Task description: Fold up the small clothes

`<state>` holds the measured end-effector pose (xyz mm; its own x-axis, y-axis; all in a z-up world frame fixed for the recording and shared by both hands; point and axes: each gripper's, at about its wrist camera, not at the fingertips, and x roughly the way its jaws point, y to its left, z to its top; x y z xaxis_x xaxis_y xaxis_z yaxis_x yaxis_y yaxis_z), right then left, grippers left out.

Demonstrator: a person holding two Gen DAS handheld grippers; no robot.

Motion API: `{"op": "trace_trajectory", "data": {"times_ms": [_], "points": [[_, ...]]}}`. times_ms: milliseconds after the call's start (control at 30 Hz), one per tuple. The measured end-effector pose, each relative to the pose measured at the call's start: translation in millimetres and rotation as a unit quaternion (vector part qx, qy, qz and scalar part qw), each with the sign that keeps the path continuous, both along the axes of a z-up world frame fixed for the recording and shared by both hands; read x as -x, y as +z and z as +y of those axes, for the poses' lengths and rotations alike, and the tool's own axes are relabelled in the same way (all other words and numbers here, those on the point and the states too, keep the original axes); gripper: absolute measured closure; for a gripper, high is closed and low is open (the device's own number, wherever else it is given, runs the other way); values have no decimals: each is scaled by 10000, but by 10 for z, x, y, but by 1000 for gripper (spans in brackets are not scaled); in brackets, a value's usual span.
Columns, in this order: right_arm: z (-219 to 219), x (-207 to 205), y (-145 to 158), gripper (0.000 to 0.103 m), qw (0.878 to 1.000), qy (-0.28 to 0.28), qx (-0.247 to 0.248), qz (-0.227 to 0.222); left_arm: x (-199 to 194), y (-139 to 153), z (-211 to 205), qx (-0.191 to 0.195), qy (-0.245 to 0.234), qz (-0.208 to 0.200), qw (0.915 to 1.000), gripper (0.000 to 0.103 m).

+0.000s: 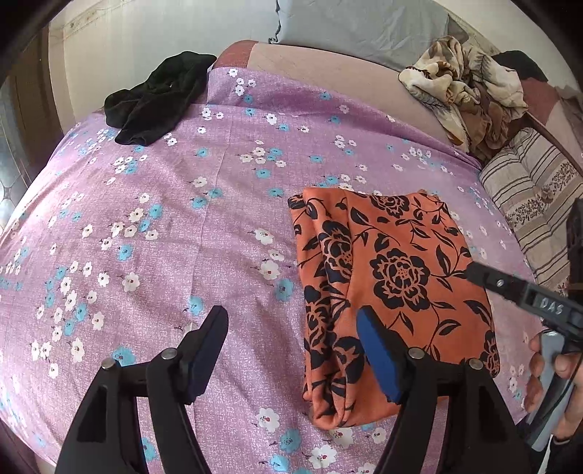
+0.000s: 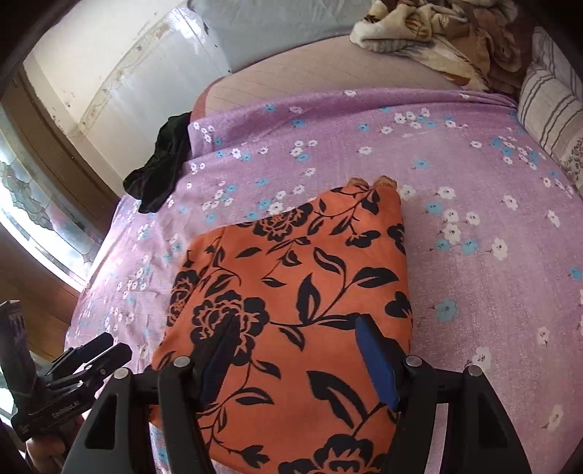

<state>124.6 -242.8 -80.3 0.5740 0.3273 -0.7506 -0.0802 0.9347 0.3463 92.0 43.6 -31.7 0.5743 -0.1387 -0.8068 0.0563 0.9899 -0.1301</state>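
An orange garment with black flowers [image 1: 393, 277] lies folded into a thick rectangle on the purple flowered sheet [image 1: 182, 218]. My left gripper [image 1: 291, 321] is open and empty, hovering over the garment's left edge, its right finger over the cloth. In the right wrist view the garment [image 2: 291, 291] fills the middle. My right gripper [image 2: 295, 328] is open and empty just above it. The right gripper also shows in the left wrist view [image 1: 473, 271] at the garment's right edge. The left gripper shows at the lower left of the right wrist view [image 2: 109, 350].
A crumpled black garment [image 1: 156, 98] lies at the sheet's far left corner, near the bed edge. A beige flowered blanket [image 1: 466, 94] is heaped at the far right. A striped pillow [image 1: 535, 197] lies along the right side. A grey pillow [image 1: 357, 25] is at the back.
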Motion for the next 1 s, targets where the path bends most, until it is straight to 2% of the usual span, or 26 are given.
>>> {"op": "trace_trajectory", "data": {"times_ms": [133, 167, 233, 300, 400, 500, 567, 700, 1000], "points": [[16, -38, -342, 25, 9980, -53, 333, 532, 146, 111, -15, -63, -4, -58, 10000, 27], [6, 22, -294, 25, 9985, -125, 299, 435, 194, 148, -14, -94, 14, -120, 9999, 21], [7, 168, -93, 25, 9996, -152, 143, 169, 280, 209, -26, -193, 108, -267, 9994, 16], [26, 361, 113, 24, 9994, -204, 231, -152, 347, 250, -57, -287, 156, -315, 9990, 15], [77, 703, 284, 16, 9976, -217, 464, -466, 450, 290, -122, -447, 159, -366, 9982, 15], [129, 980, 281, 14, 9949, -221, 893, -417, 561, 313, -190, -697, 237, -411, 9964, 15], [134, 1143, 232, 0, 9916, -400, 1182, -329, 651, 337, -237, -798, 335, -511, 9949, 14], [147, 1355, 147, 0, 9860, -461, 1590, -219, 739, 394, -385, -589, 97, -477, 9971, 10], [158, 1476, 394, 0, 9814, -385, 1806, -519, 826, 577, -670, -799, -30, -627, 9948, 7]]}}
